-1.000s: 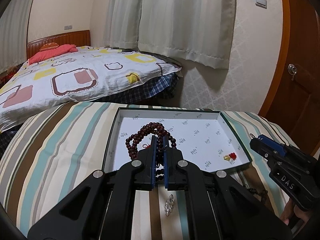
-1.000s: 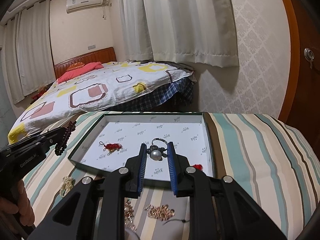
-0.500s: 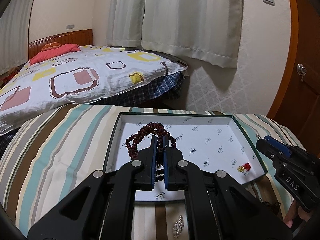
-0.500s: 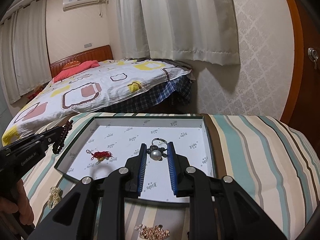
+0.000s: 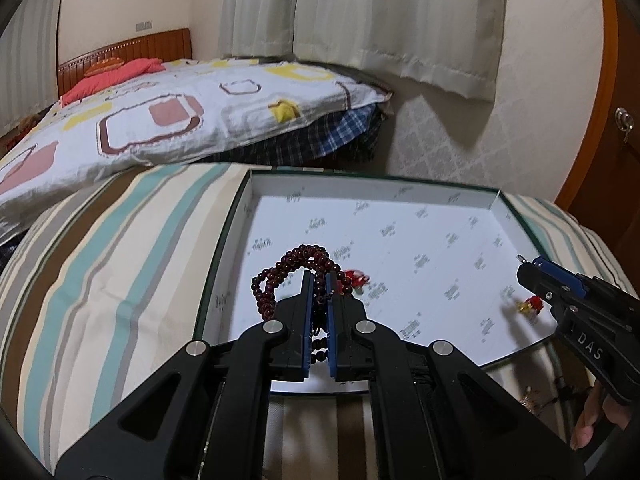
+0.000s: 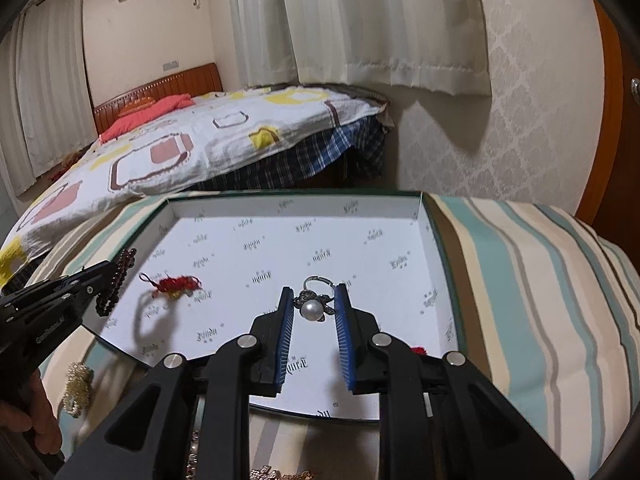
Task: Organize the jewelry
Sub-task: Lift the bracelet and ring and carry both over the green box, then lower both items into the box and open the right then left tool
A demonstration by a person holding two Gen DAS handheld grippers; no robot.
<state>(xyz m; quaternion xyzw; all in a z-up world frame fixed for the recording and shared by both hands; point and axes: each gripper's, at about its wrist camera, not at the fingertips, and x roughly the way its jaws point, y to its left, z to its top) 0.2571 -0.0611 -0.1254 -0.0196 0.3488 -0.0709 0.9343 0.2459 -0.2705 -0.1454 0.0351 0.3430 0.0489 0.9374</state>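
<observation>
1 bead string [image 5: 298, 276] (left gripper [image 5: 319, 280] clamps it); 1 pearl ring [image 6: 313, 306]

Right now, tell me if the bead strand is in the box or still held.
Held: the left gripper is shut on the bead strand, hanging above the box.

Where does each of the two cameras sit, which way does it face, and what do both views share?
Left wrist view: sits on the left gripper, looking along its fingers down into the open box; the fingers are shut on a dark bead strand; the right gripper and a hand show at right.
Right wrist view: sits on the right gripper, facing the same box; the fingers hold a pearl ring; the left gripper shows at left.
Shared: the box, a red tassel charm, striped cloth, bed, curtains.
</observation>
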